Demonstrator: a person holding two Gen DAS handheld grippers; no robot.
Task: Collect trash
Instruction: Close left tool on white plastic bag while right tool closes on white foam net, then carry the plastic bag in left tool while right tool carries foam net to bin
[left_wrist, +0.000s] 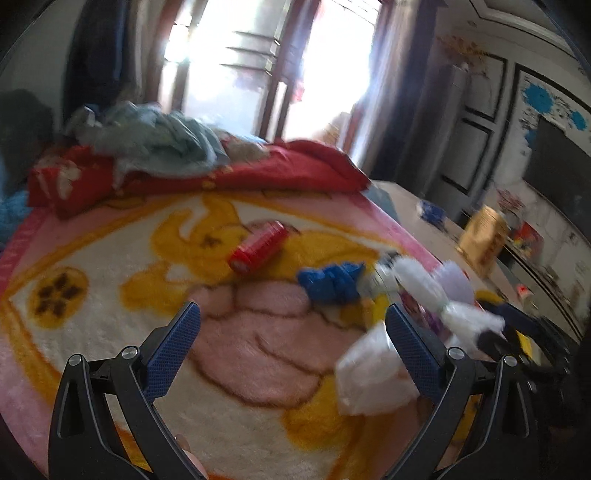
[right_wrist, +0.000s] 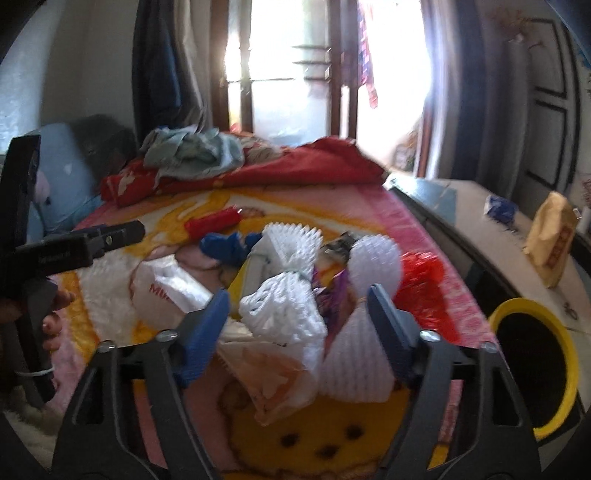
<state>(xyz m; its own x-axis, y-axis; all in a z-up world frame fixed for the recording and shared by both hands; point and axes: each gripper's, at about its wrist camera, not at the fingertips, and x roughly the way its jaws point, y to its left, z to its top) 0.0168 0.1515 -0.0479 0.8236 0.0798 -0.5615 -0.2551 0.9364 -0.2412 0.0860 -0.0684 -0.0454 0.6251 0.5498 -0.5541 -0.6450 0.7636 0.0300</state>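
Trash lies heaped on the bed's blanket (right_wrist: 110, 295): white foam netting (right_wrist: 284, 314) sits directly between the right tool's (right_wrist: 299, 299) half-spread fingers, not yet pinched. Left tool (left_wrist: 291, 319), spread and empty, hovers farther left. Yellow-rimmed bin (right_wrist: 535, 369) waits near right.

I see the blanket (right_wrist: 110, 295) spread over the bed, with a quilt (right_wrist: 314, 162) heaped behind it and clothes (right_wrist: 192, 151) on top of that. A can (left_wrist: 258, 245) lies mid-blanket; right of it a crumpled glove (left_wrist: 330, 282), then foam nets (right_wrist: 284, 306) and plastic bags (right_wrist: 269, 373) piled together. A bin (right_wrist: 535, 369) stands right of the bed, a table (right_wrist: 472, 206) behind it bearing a paper bag (right_wrist: 552, 236).
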